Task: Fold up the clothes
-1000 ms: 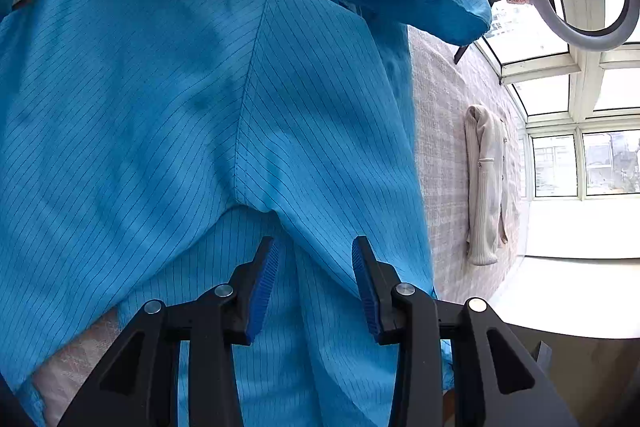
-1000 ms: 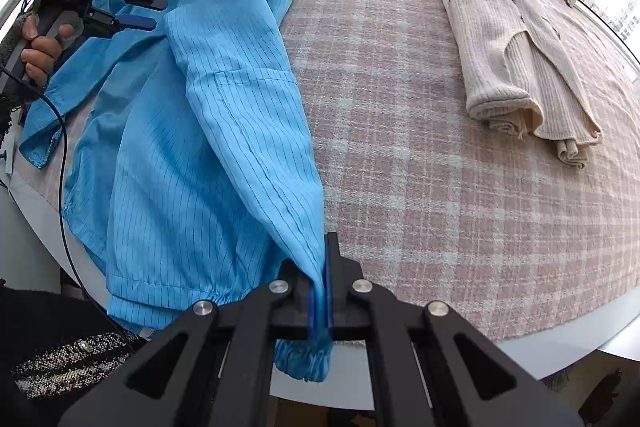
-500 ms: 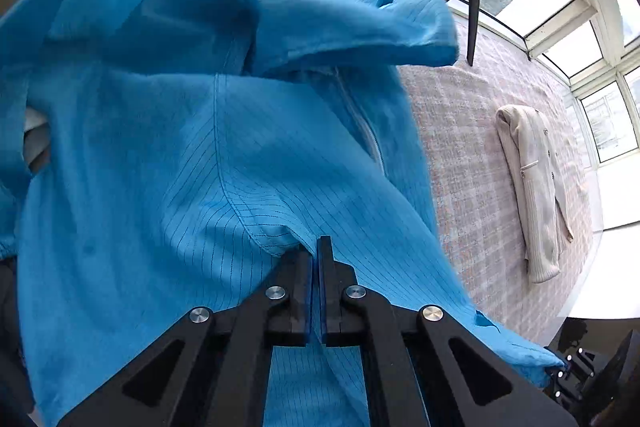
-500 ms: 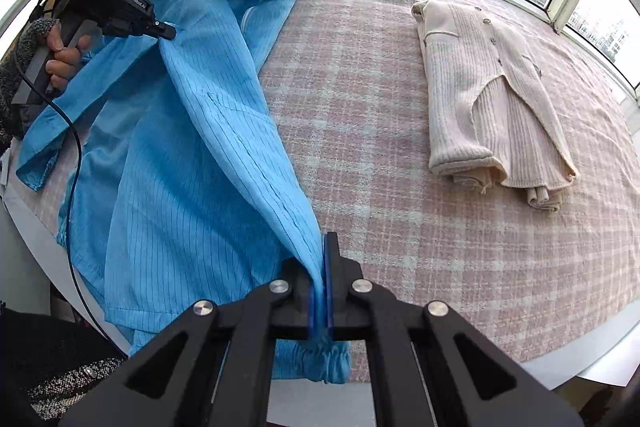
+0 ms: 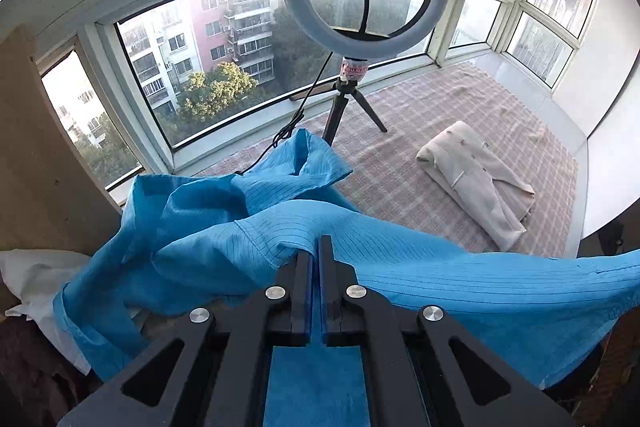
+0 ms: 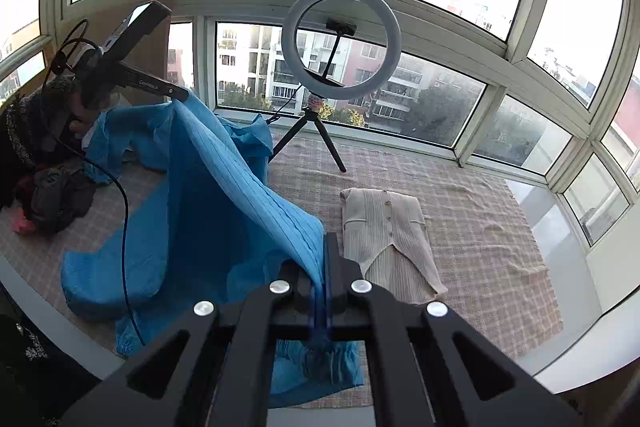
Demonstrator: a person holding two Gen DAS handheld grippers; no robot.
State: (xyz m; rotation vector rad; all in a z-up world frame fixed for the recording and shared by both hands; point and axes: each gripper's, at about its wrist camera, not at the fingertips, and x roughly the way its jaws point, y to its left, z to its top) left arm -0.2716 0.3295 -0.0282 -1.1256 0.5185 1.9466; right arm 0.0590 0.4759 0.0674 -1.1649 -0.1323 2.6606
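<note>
The thin blue pinstriped jacket (image 6: 224, 211) hangs lifted over the pink checked cloth (image 6: 472, 223) at frame centre-left, clamped in the left gripper (image 5: 314, 247) and, at a cuffed edge, the right gripper (image 6: 326, 247). This looks like the lift-and-spread step; next it needs laying flat beside the folded cream knitted cardigan (image 6: 388, 227). No containers show.

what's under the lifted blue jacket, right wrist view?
Under the blue jacket, held up by both tools, the pink plaid cloth shows at its edges. Whatever sits directly beneath the fabric is covered.
</note>
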